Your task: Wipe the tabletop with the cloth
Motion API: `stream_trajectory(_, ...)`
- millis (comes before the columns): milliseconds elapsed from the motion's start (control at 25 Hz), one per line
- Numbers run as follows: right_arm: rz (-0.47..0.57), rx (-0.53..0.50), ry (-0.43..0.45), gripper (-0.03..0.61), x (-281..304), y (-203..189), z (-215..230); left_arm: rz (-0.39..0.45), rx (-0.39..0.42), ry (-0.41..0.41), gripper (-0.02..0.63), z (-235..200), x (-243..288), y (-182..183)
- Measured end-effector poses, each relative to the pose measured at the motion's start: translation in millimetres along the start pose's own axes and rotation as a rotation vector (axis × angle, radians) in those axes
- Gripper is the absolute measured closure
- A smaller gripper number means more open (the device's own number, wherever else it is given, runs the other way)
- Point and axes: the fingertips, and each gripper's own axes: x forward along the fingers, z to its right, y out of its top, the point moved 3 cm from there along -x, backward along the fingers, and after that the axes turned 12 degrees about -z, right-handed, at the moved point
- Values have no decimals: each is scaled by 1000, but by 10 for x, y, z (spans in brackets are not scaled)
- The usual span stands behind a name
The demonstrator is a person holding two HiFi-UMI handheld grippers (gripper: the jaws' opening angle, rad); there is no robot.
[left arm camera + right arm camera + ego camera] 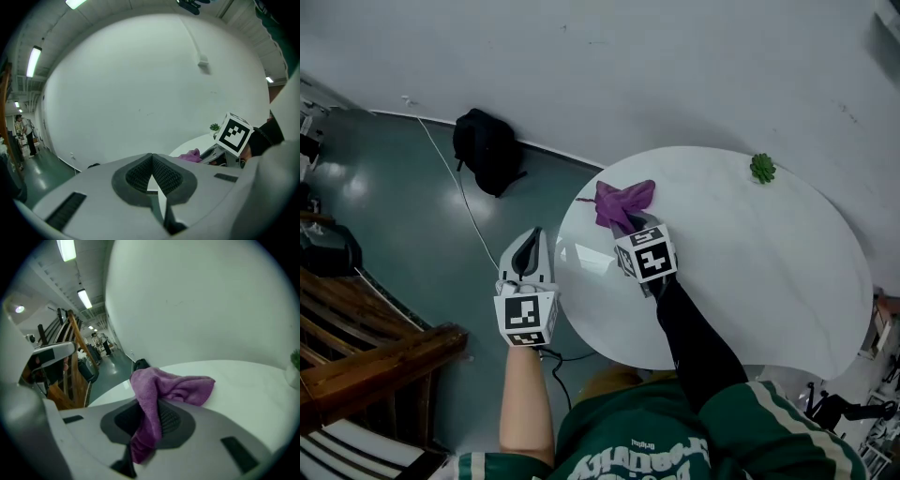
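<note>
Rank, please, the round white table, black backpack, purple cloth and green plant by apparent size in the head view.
round white table
black backpack
purple cloth
green plant
The backpack lies farther off, on the floor.

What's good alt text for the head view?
Seen from above, the right gripper grips a purple cloth on a round white table. The left gripper hangs beside the table, over the floor; a small green plant sits at the far edge.
</note>
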Motion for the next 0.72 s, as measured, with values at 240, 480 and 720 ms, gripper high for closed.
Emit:
stream_trajectory(240,-25,-117,135,503,187,120,-571,-4,-28,26,618,-129,-80,-93)
stream_trajectory(480,128,-118,34,503,-471,174,-195,46,-30,-66,618,258,74,173)
stream_trajectory(720,230,-14,-155,503,-1478,-155,732,99,37,-229,618,1248,312,591)
